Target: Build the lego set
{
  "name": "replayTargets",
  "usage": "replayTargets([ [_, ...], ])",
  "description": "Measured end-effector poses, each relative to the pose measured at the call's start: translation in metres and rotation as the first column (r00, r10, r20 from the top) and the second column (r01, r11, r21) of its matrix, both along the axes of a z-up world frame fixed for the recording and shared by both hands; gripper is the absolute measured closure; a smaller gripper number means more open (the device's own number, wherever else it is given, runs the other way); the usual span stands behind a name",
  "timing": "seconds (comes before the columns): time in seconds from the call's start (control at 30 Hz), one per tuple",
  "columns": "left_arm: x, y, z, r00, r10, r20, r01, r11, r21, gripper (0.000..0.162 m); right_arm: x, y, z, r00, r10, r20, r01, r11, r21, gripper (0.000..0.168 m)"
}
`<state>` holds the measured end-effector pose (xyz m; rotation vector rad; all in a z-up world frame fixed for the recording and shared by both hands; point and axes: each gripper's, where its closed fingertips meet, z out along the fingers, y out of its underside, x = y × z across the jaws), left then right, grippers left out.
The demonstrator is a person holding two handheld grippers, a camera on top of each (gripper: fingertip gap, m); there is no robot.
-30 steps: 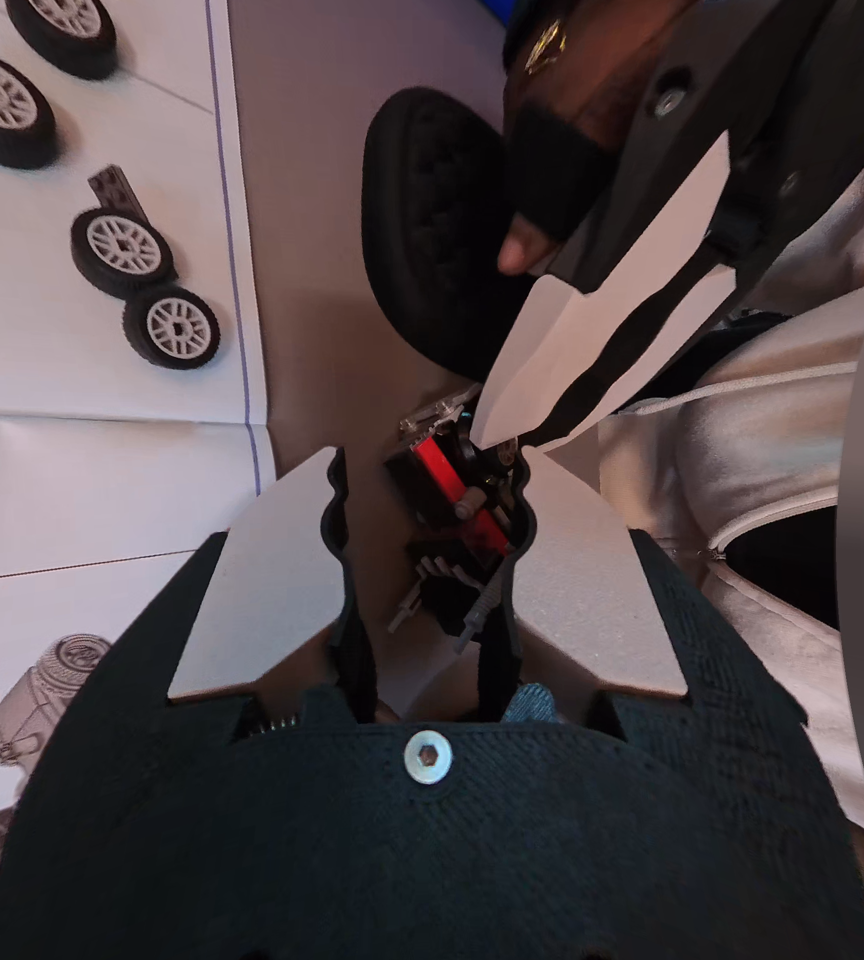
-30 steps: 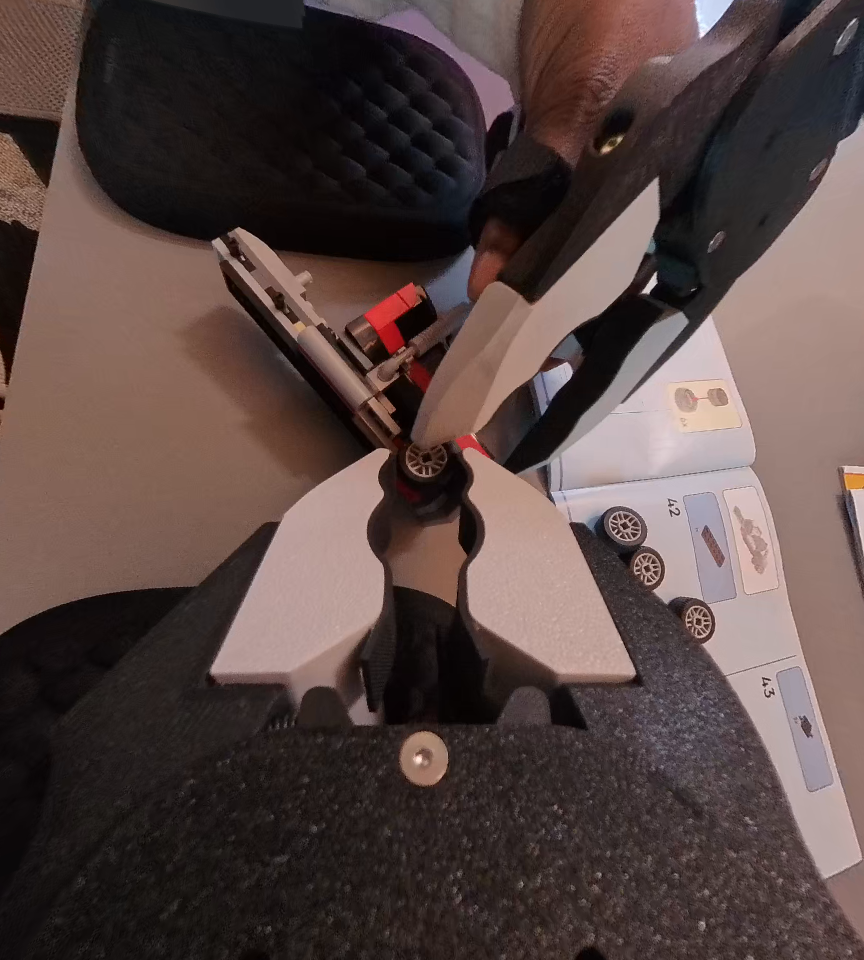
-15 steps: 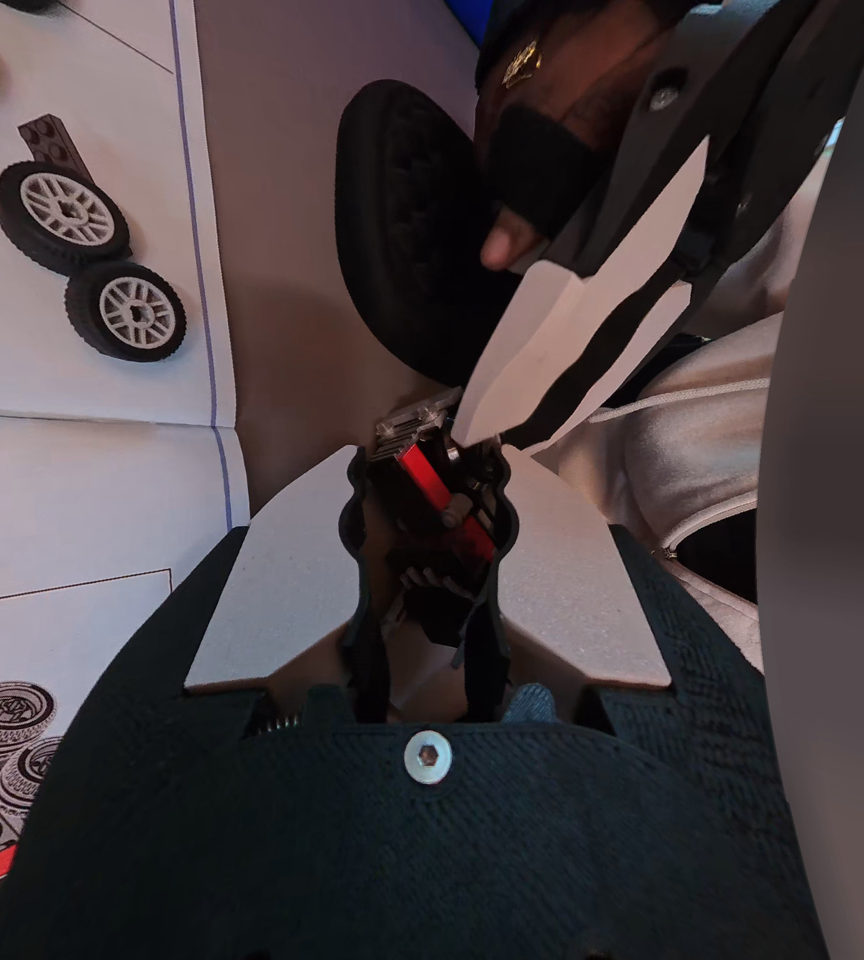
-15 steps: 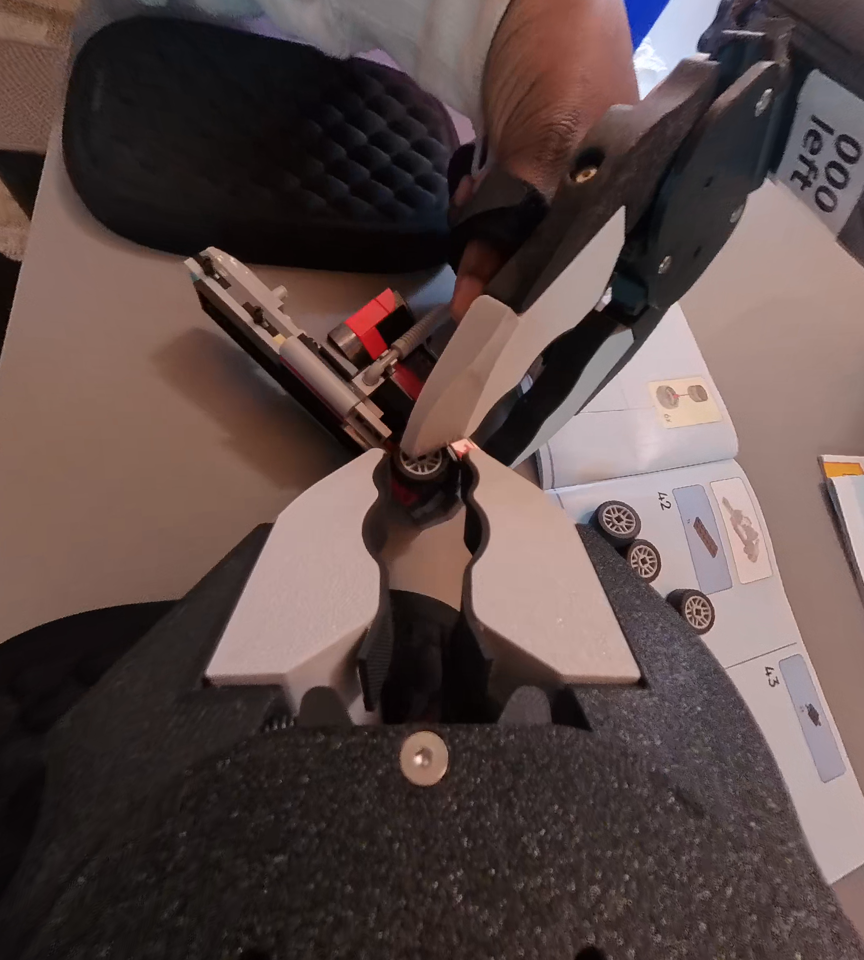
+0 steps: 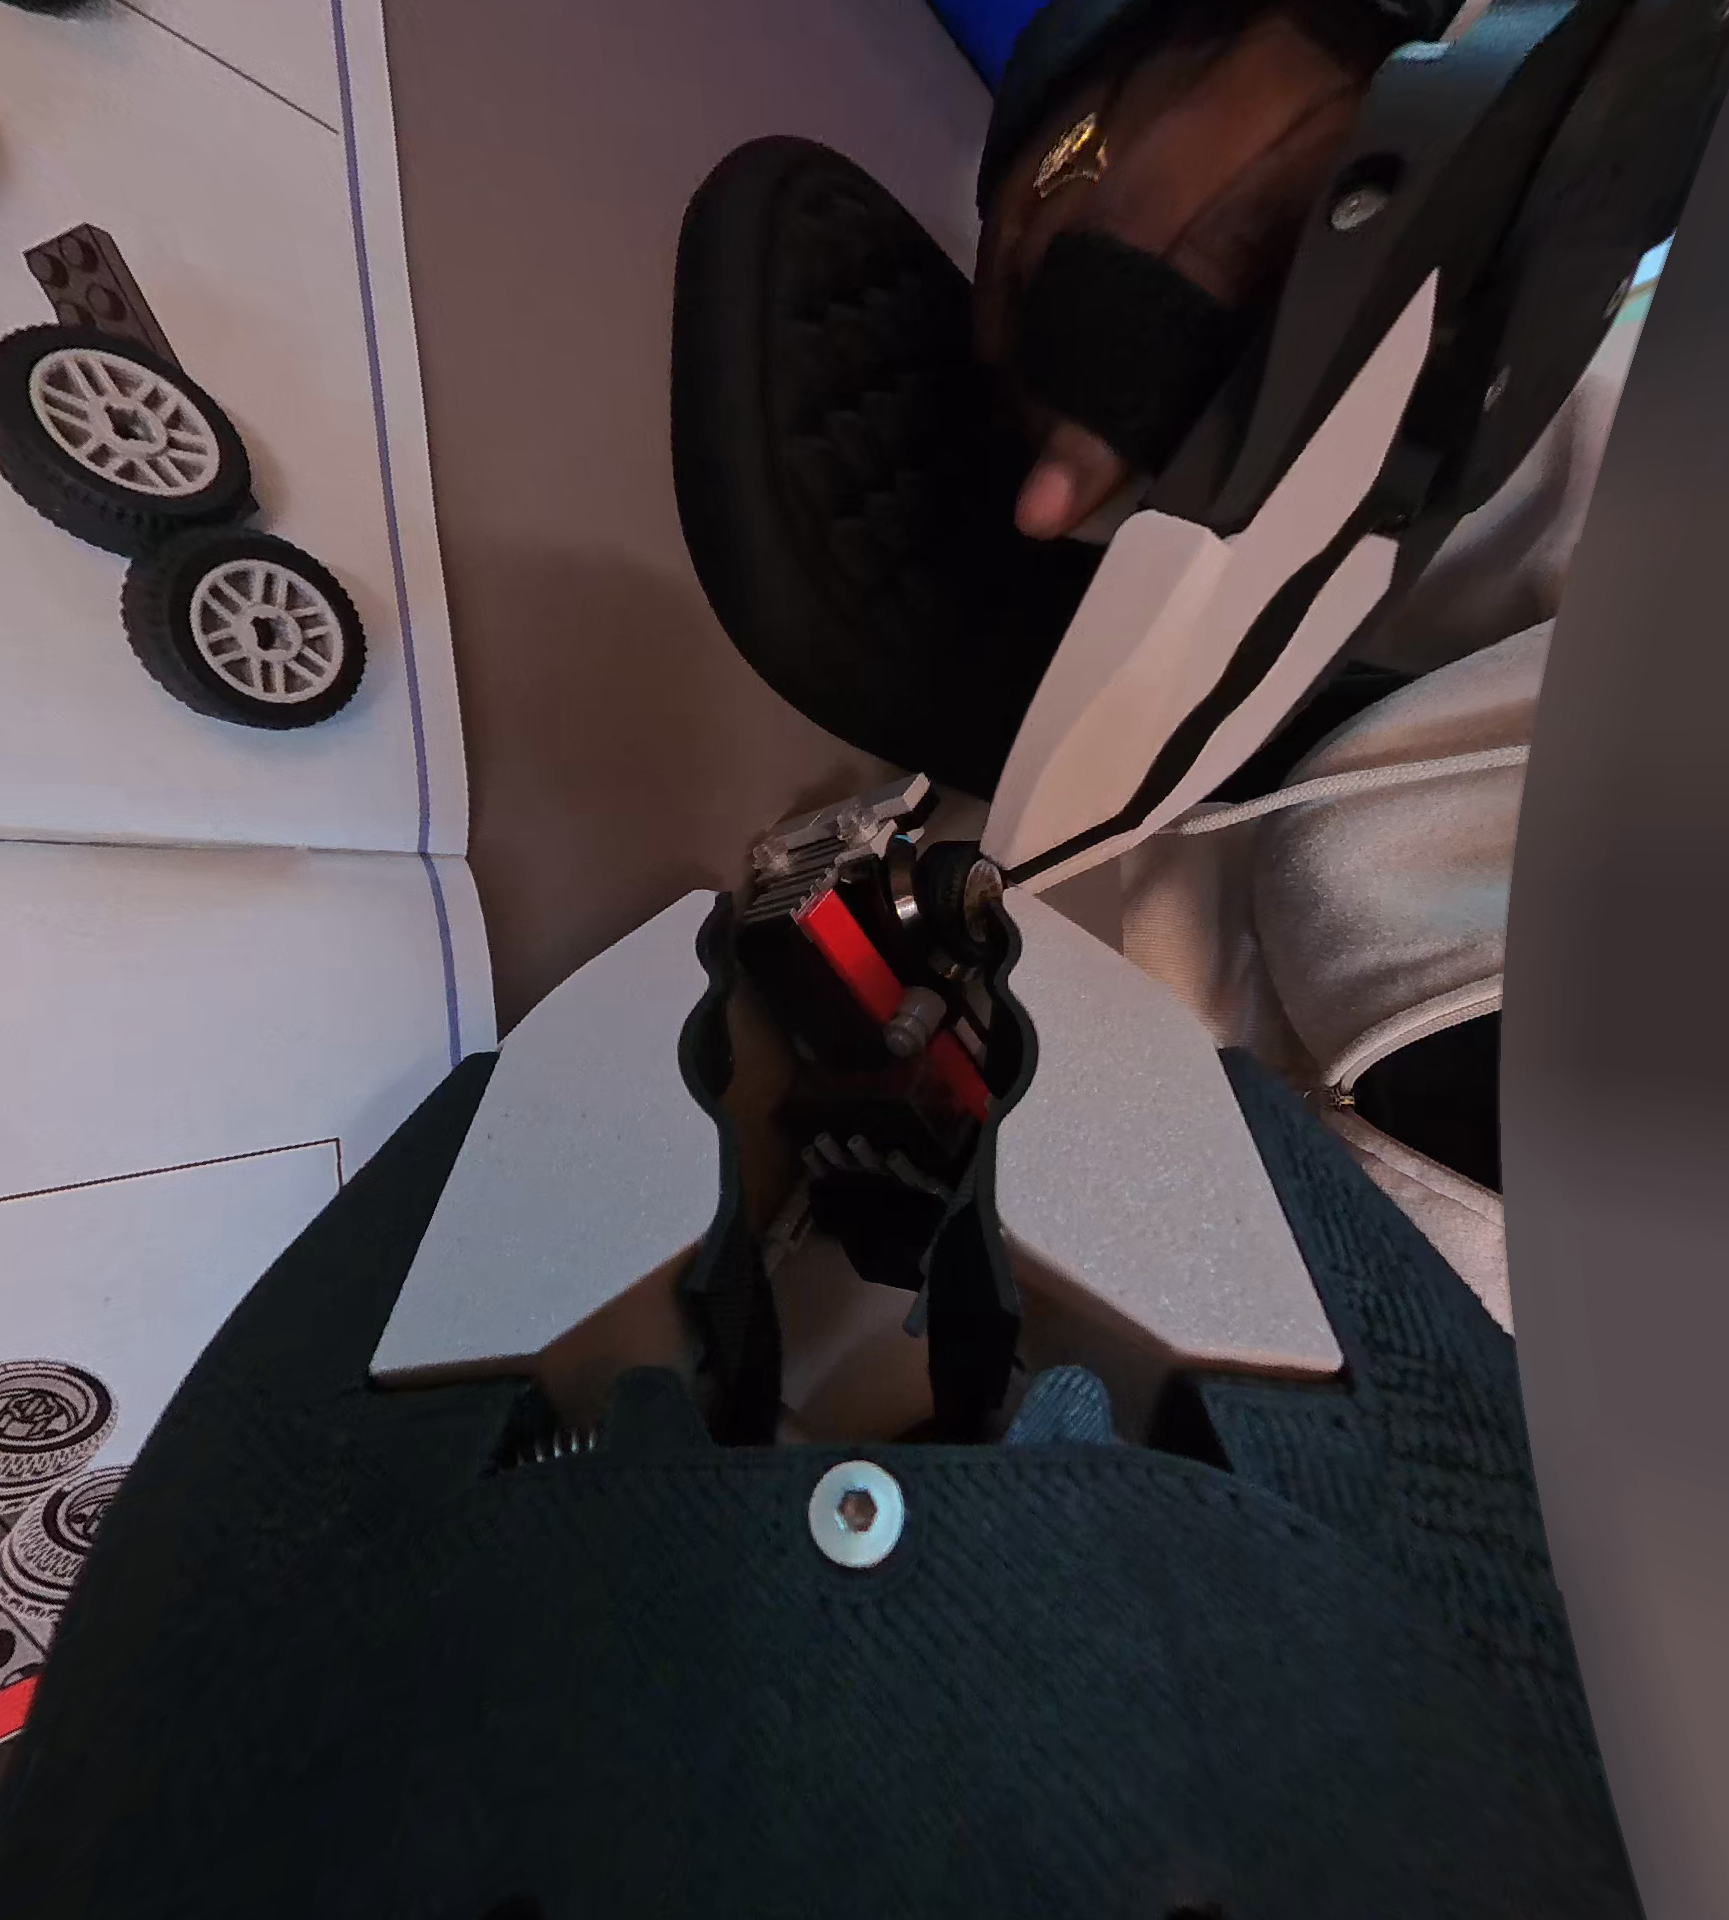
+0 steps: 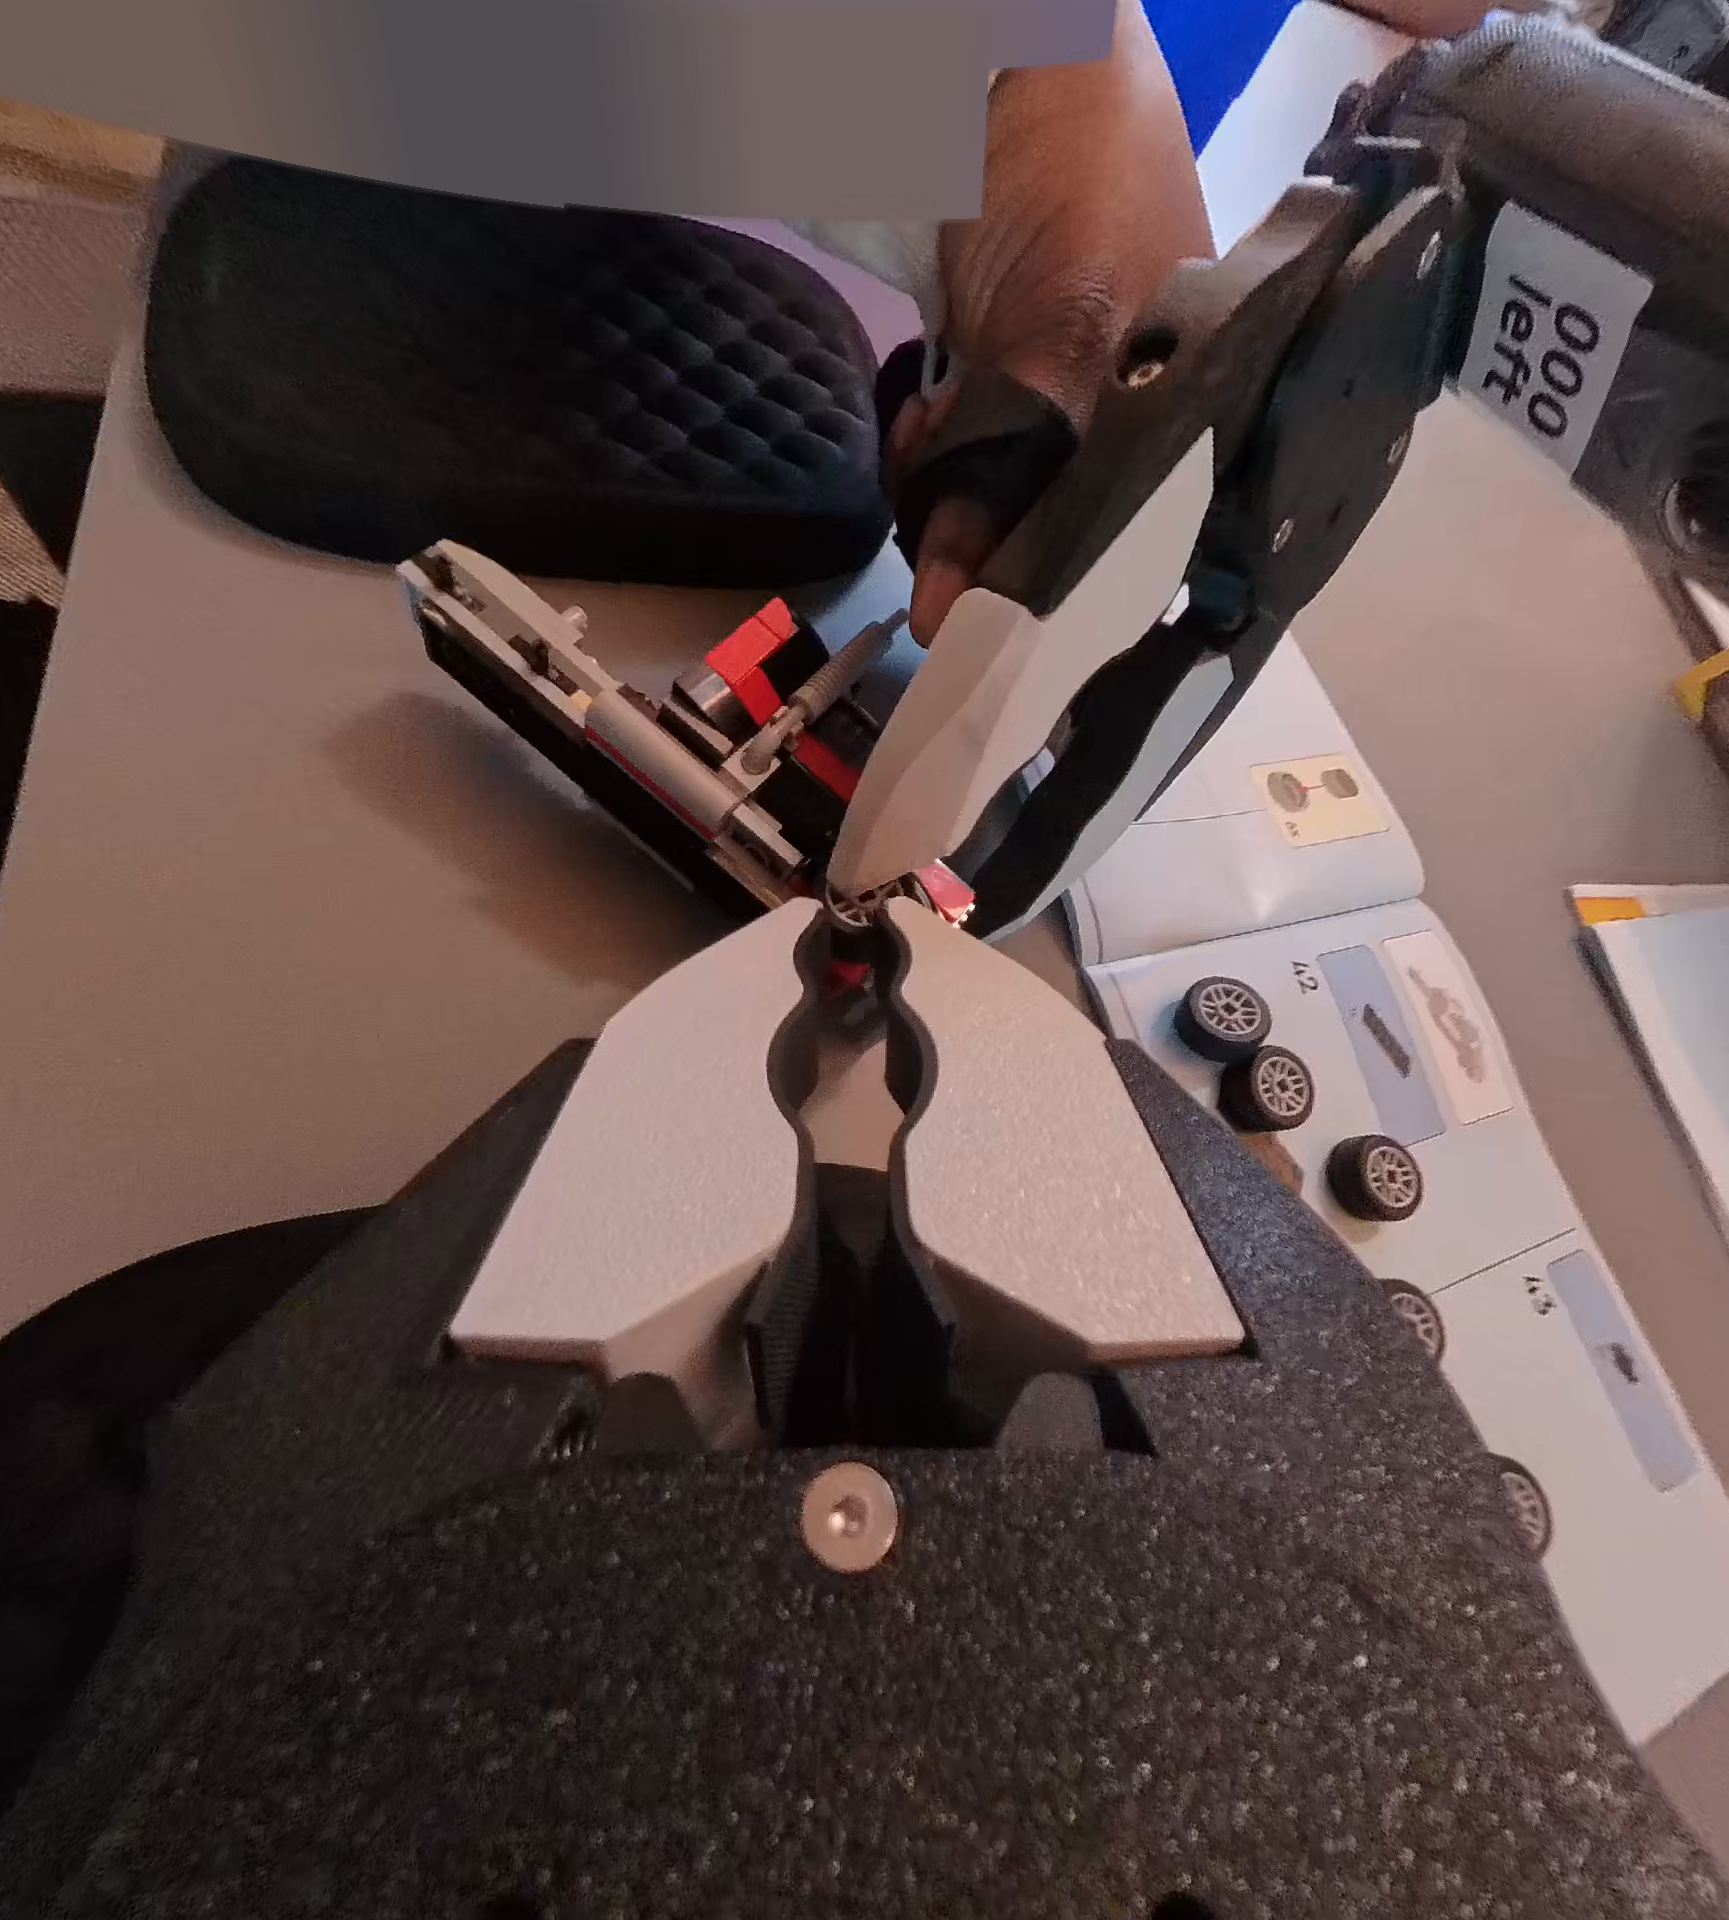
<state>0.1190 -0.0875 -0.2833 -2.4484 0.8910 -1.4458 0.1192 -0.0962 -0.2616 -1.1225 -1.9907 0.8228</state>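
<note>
Left gripper (image 5: 865, 935) clamps the black, red and grey car body (image 5: 860, 966) between its fingers, tilted above the grey table (image 6: 216, 831). One second ago the gap was wider and the body sat loose; the grip has since tightened.

Right gripper (image 6: 855, 914) is nearly closed on a small wheel (image 6: 852, 906) pinched at its tips, now pressed against the near end of the car body (image 6: 611, 748). Judgement: wheel is being seated on its axle; push looks under way, not confirmed home.

Left wrist view shows the wheel (image 5: 964, 888) side-on, touching the body. Right wrist view alone shows the body's full length and three loose wheels (image 6: 1265, 1086) on the open instruction booklet (image 6: 1566, 1507), right of the grippers.
</note>
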Motion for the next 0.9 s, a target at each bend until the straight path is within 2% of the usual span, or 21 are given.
replayTargets([
  [0.2,0.0002,0.0000,0.0003,1.000,0.005,0.001,-0.005,1.000,0.003,0.116,-0.0003,-0.0001,0.0000,0.997,-0.035,0.070,0.044,0.990,-0.135,0.162],
  [0.27,0.0013,-0.0004,0.0006,1.000,0.004,0.001,-0.004,1.000,0.008,0.116,-0.0013,0.0021,-0.0001,0.995,-0.057,0.078,0.068,0.985,-0.157,0.167],
  [0.7,0.0022,-0.0020,0.0008,1.000,-0.014,-0.003,0.014,0.999,0.031,0.116,-0.0009,0.0001,-0.0006,0.997,-0.057,0.060,0.060,0.997,-0.042,0.168],
  [0.9,0.0023,-0.0020,0.0013,1.000,-0.015,-0.008,0.015,0.999,0.028,0.116,-0.0003,0.0001,-0.0010,0.993,-0.067,0.092,0.080,0.986,-0.146,0.168],
])
